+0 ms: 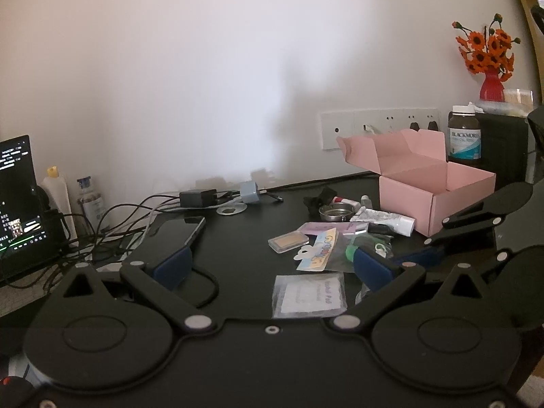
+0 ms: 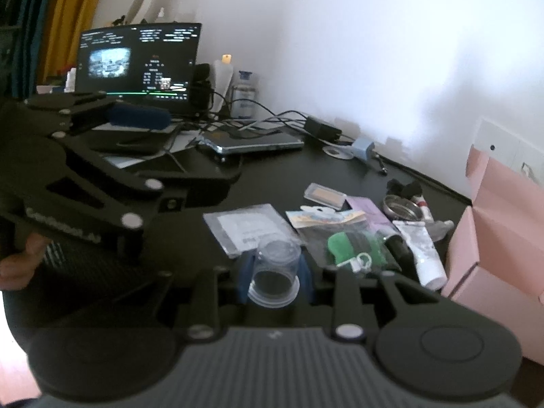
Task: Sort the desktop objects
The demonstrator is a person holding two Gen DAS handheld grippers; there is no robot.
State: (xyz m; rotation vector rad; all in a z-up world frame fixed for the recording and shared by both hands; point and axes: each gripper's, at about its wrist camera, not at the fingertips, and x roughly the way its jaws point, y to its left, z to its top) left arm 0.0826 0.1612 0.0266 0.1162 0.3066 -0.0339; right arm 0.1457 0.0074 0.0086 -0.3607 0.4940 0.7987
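Observation:
In the right wrist view my right gripper is shut on a small clear plastic jar, its blue pads pressed on both sides, low over the black desk. Just beyond lie a clear packet, a cartoon sticker pack, a green item in a bag, a white tube, a metal dish and a small clear case. An open pink box stands at the right. My left gripper is open, with only bare desk between its fingers.
A laptop with lit screen, tangled cables, a black adapter and a grey plug fill the left back. A supplement bottle and red vase of orange flowers stand behind the box. A hand holds the left gripper.

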